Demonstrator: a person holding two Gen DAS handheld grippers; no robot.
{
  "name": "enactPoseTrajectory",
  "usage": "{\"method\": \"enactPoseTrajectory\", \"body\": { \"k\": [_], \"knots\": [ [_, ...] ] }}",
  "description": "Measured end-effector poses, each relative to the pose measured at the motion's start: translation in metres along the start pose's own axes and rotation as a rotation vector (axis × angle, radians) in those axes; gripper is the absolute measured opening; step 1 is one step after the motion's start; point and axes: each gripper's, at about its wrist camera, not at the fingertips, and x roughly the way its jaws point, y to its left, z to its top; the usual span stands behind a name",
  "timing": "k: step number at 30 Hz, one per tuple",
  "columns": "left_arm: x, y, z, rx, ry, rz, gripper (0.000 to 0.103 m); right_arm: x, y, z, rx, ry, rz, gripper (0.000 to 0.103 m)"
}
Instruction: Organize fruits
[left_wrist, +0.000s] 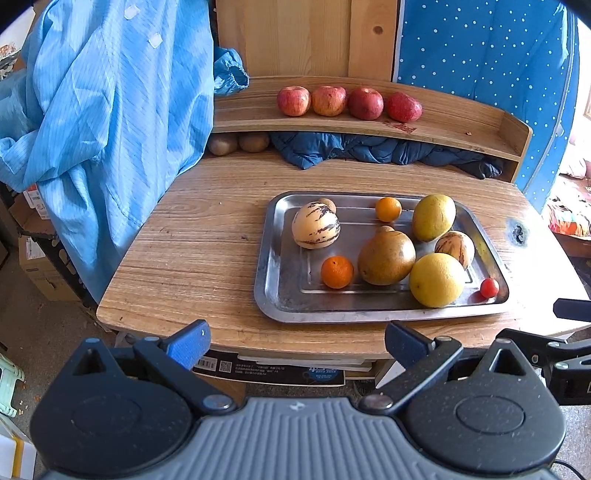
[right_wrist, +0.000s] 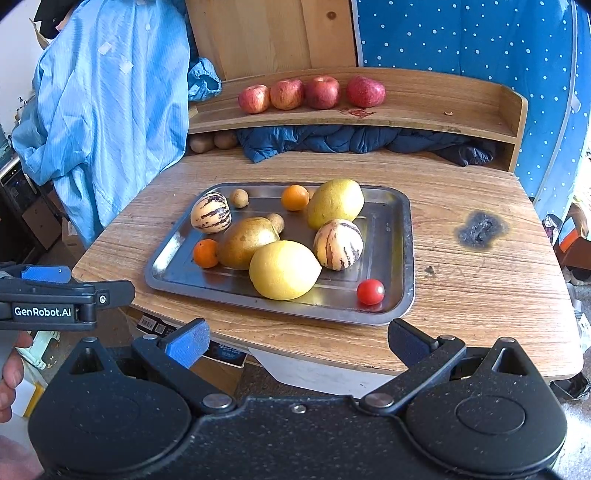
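Observation:
A steel tray (left_wrist: 280, 295) (right_wrist: 391, 258) on the wooden table holds several fruits: two striped melons (left_wrist: 316, 226) (right_wrist: 338, 244), a brown pear (left_wrist: 386, 258), a yellow citrus (left_wrist: 436, 280) (right_wrist: 284, 269), a green-yellow fruit (left_wrist: 433, 217), two oranges (left_wrist: 337, 272) (left_wrist: 388, 209) and a cherry tomato (left_wrist: 489, 288) (right_wrist: 370, 291). Several red apples (left_wrist: 328, 100) (right_wrist: 288, 94) stand in a row on the shelf. My left gripper (left_wrist: 297, 345) is open and empty before the table's front edge. My right gripper (right_wrist: 299, 341) is open and empty there too.
A blue coat (left_wrist: 110, 129) hangs at the left over the table's corner. Dark blue cloth (left_wrist: 369, 149) and two kiwis (left_wrist: 238, 143) lie under the shelf. A burnt spot (right_wrist: 478, 229) marks the table right of the tray. Boxes sit under the table.

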Motion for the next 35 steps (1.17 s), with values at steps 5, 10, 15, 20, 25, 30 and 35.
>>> {"method": "enactPoseTrajectory", "body": {
  "k": [5,10,15,20,25,30,35],
  "knots": [
    [0.0022,-0.0004,0.0026,-0.001,0.005,0.003,0.102,0.0013,-0.0020,0.0005,0.001,0.001,0.003,0.102],
    [0.0031,-0.0023,0.0030,0.003,0.007,0.004,0.102,0.0023,-0.0039,0.0014,0.003,0.002,0.005,0.102],
    [0.0047,-0.0033,0.0040,0.003,0.010,0.005,0.102,0.0028,-0.0041,0.0021,0.004,0.003,0.006,0.102],
    [0.0048,-0.0029,0.0044,0.004,0.009,0.003,0.102,0.0040,-0.0044,0.0024,0.003,0.003,0.010,0.102],
    [0.0050,-0.0025,0.0050,0.006,0.008,0.003,0.102,0.0050,-0.0054,0.0028,0.002,0.005,0.013,0.102],
    [0.0045,-0.0049,0.0065,0.026,0.003,0.065,0.102,0.0054,-0.0065,0.0030,0.004,0.005,0.014,0.102],
    [0.0054,-0.0019,0.0081,0.017,0.003,0.055,0.102,0.0065,-0.0065,0.0032,0.005,0.005,0.018,0.102]
  ]
}}
